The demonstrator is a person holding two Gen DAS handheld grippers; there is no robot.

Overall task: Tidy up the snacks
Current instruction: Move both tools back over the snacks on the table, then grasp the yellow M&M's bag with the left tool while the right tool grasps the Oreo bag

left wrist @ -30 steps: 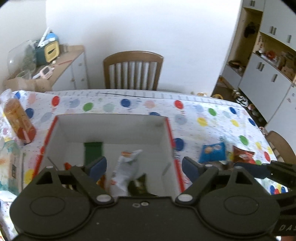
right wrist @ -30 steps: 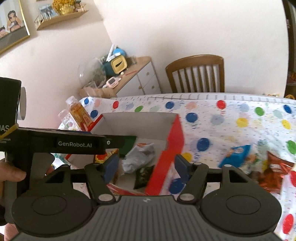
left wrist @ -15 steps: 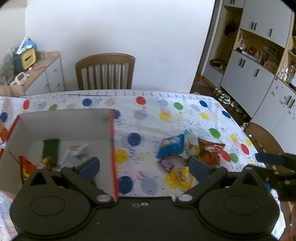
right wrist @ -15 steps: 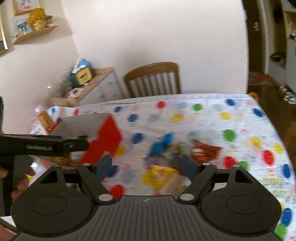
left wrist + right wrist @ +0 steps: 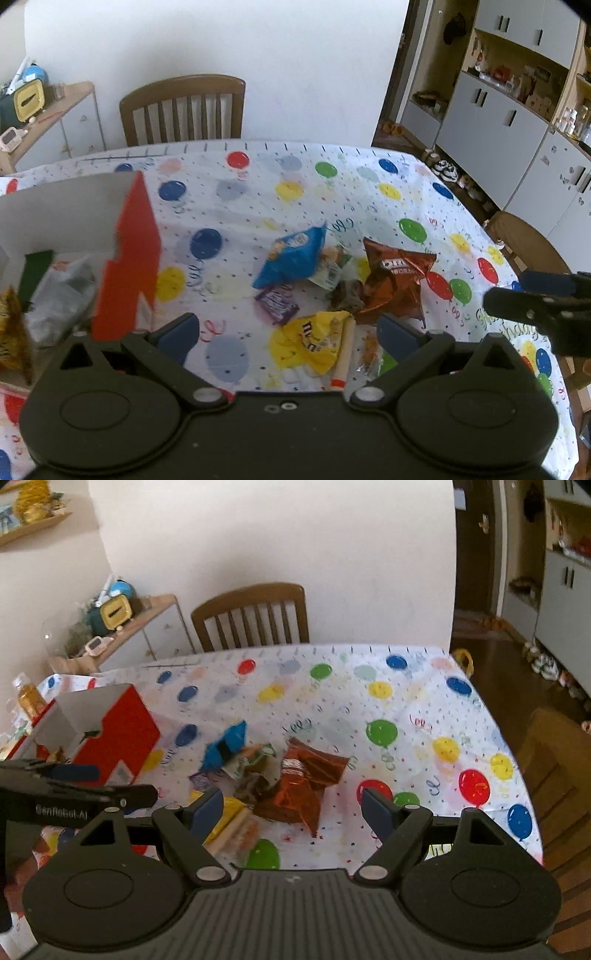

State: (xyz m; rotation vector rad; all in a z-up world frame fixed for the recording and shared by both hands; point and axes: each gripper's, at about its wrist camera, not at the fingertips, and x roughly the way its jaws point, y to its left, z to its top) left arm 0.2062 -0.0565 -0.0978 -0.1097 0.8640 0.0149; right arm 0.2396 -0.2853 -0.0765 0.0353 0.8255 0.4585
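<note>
Looking down between my fingers, I count six loose snacks heaped mid-bench: one blue bag [image 5: 291, 254], one red-brown foil bag [image 5: 397, 284], one purple bar [image 5: 277, 304], one yellow candy bag [image 5: 314, 341], one pale packet [image 5: 330, 267] between the blue and foil bags, and one long stick-shaped pack [image 5: 345, 354] against the yellow bag. To their left stands one red-and-white box [image 5: 127, 258] with at least three packets inside: a silver one [image 5: 59, 291], a green one [image 5: 35, 267] and a yellow-orange one [image 5: 11, 339]. My left gripper [image 5: 286, 332] and right gripper [image 5: 291, 808] both hover above the heap, fingers spread wide and empty. The bench wears a white cloth [image 5: 332, 192] printed with coloured balloons. Beyond it: one wooden chair [image 5: 184, 109] at the far edge, a white wall, a low sideboard [image 5: 147, 631] at left, and grey cupboards [image 5: 495, 122] at right.
</note>
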